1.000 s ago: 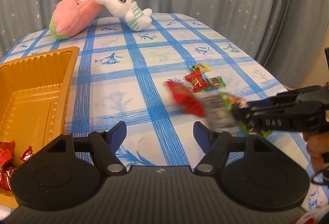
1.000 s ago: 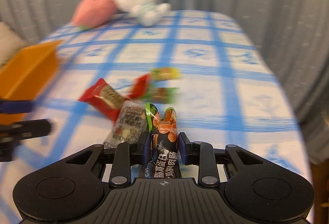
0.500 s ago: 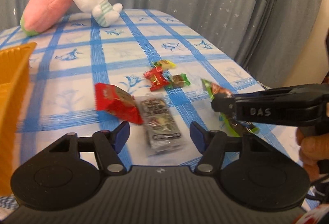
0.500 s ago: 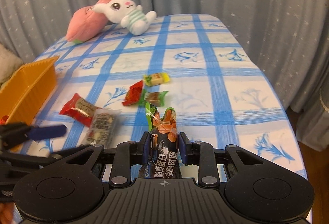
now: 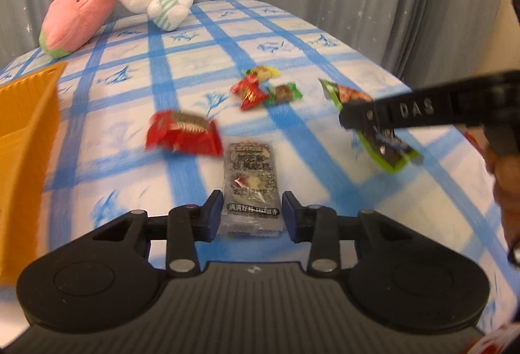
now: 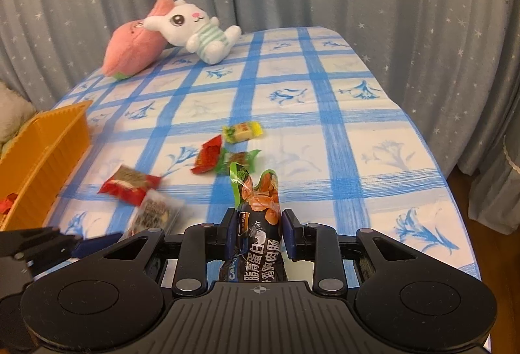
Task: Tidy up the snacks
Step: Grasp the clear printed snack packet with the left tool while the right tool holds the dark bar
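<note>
Left gripper (image 5: pixel 253 216): your jaws are spread either side of the clear nut-bar packet (image 5: pixel 251 178), which lies flat on the checked tablecloth (image 5: pixel 292 38). Centre it, then close across the body, not the crimped end. Right gripper (image 6: pixel 259 233) is pinching the dark sausage packet (image 6: pixel 258 224); carry both to the orange tray (image 6: pixel 48 152).

Matte black left gripper (image 5: pixel 253 213) with blue-padded jaws and silver screws; right gripper (image 5: pixel 364 119) embossed "DAS" at 3 o'clock.
</note>
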`<move>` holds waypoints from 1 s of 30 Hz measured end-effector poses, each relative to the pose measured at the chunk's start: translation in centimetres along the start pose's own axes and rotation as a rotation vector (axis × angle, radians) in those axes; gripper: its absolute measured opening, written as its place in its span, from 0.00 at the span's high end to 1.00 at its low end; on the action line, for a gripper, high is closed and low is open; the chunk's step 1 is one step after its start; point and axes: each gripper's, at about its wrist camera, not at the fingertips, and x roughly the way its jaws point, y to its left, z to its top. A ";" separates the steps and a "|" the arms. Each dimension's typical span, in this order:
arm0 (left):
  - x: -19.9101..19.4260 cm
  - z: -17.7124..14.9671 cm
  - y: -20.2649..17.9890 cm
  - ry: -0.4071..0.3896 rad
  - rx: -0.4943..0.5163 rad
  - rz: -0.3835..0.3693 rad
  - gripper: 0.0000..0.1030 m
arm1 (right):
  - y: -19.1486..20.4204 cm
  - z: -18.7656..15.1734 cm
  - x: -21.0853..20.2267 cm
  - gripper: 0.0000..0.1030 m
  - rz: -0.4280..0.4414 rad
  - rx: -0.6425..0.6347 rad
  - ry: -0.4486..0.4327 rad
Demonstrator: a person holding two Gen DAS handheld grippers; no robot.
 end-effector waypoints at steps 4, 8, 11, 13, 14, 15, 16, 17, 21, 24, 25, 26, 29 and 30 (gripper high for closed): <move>-2.9 -2.5 1.1 0.021 0.012 0.009 0.66 | 1.6 -1.4 -0.9 0.71 0.015 -0.014 0.023; -4.9 -4.2 1.7 0.019 0.000 0.018 0.66 | 3.6 -3.3 -2.1 0.71 0.032 -0.046 0.047; -5.4 -4.3 2.0 -0.018 0.005 0.033 0.56 | 4.6 -4.3 -2.8 0.71 0.036 -0.060 0.048; -5.2 -3.9 2.1 -0.037 0.007 0.033 0.54 | 4.9 -4.7 -3.0 0.71 0.037 -0.056 0.049; -5.0 -3.7 2.1 -0.042 0.010 0.037 0.54 | 5.0 -4.8 -3.0 0.71 0.039 -0.051 0.051; -4.7 -3.6 2.1 -0.044 0.016 0.038 0.54 | 5.0 -4.9 -2.9 0.71 0.040 -0.048 0.053; -4.3 -3.5 2.0 -0.041 0.021 0.038 0.54 | 5.0 -4.9 -2.9 0.71 0.038 -0.048 0.055; -3.9 -3.4 2.0 -0.038 0.024 0.036 0.54 | 5.1 -4.9 -2.7 0.71 0.035 -0.049 0.056; -2.8 -3.5 1.9 -0.019 0.029 0.030 0.54 | 4.8 -4.8 -2.4 0.71 0.029 -0.040 0.061; -2.4 -3.6 1.9 -0.017 0.031 0.027 0.55 | 4.7 -4.7 -2.3 0.71 0.036 -0.035 0.061; -2.4 -3.6 1.8 -0.017 0.034 0.028 0.58 | 4.8 -4.7 -2.2 0.71 0.038 -0.034 0.062; -2.5 -3.7 1.8 -0.017 0.033 0.025 0.61 | 4.9 -4.7 -2.2 0.71 0.040 -0.036 0.062; -2.5 -3.6 1.7 -0.018 0.032 0.028 0.65 | 5.2 -4.6 -2.2 0.71 0.047 -0.040 0.058; -2.6 -3.6 1.7 -0.017 0.034 0.032 0.66 | 5.4 -4.5 -2.2 0.71 0.048 -0.044 0.054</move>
